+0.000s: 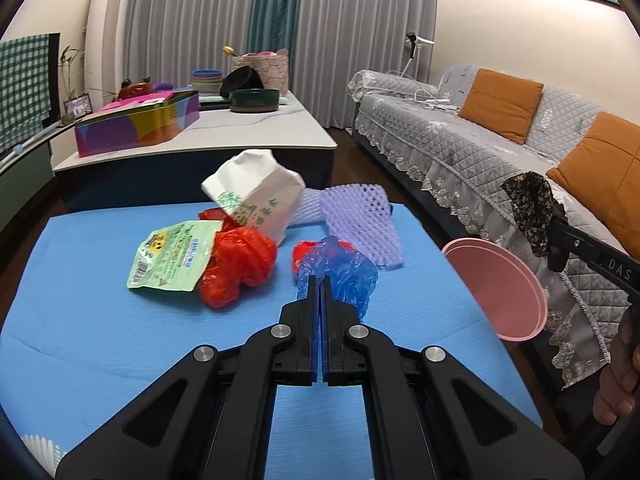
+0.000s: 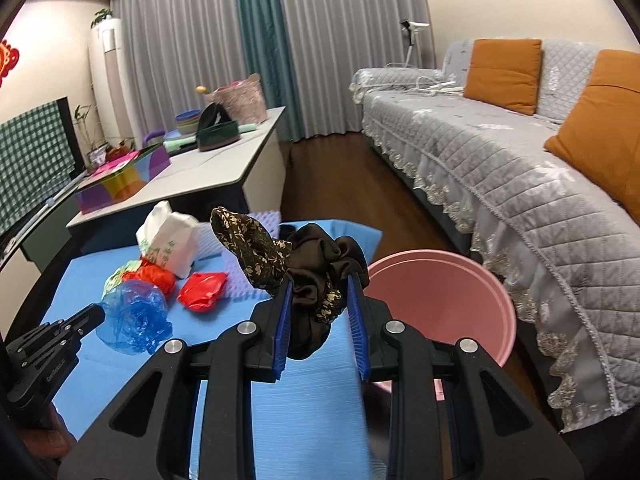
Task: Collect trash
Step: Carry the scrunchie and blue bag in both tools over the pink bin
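Observation:
Trash lies on a blue mat (image 1: 120, 340): a white paper bag (image 1: 256, 192), a green wrapper (image 1: 172, 256), a crumpled red bag (image 1: 236, 268) and purple foam netting (image 1: 360, 224). My left gripper (image 1: 319, 280) is shut and pinches a crumpled blue plastic bag (image 1: 344, 268), which hangs at its tip (image 2: 132, 316). My right gripper (image 2: 320, 280) is shut on a dark floral cloth scrunchie (image 2: 308, 276) and holds it in the air beside a pink bin (image 2: 440, 300). In the left wrist view that gripper (image 1: 554, 236) carries the cloth (image 1: 528, 208) above the bin's (image 1: 500, 292) far side.
A white coffee table (image 1: 260, 132) behind the mat carries a colourful box (image 1: 136, 128) and bowls. A grey quilted sofa (image 2: 520, 184) with orange cushions runs along the right. Dark wooden floor (image 2: 340, 176) lies between them. A person's hand (image 1: 616, 380) shows at the right edge.

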Available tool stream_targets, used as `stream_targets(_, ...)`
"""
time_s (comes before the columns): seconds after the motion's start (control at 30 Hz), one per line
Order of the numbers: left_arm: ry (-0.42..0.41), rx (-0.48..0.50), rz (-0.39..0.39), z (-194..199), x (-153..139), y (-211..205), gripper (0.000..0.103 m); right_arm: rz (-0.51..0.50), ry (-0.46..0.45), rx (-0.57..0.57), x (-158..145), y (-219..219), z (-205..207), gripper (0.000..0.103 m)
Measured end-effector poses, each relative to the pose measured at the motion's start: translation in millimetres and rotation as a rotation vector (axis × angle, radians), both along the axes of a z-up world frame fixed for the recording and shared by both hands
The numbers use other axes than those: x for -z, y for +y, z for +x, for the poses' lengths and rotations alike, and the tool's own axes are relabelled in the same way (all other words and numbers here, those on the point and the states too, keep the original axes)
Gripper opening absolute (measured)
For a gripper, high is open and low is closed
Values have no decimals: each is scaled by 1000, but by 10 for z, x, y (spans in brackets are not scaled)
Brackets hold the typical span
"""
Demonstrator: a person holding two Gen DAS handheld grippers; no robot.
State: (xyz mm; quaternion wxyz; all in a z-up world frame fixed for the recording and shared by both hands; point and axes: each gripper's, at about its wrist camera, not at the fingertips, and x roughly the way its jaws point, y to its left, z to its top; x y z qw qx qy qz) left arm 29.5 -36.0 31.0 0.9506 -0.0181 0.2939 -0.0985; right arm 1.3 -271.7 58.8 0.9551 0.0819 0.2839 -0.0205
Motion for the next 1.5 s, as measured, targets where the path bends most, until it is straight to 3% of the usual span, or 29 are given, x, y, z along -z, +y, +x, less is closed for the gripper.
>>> stream_targets(0.37,1,84,-21,31,-166,-360,1,-3,-24,70,-397,-580,-24,27)
stream_targets(0.7,-7,132,-15,207,-295,-671,0,-69,-36,101,-623,-1102,136,27)
stream_targets(0.93,-6,167,4,334,-277,-920,1,-51,-14,151,-412,-1408,269,27)
stream_targets(1.5,7,282,-5,769,-90,-1720,0,-47,74,176,99,-1584,706,27)
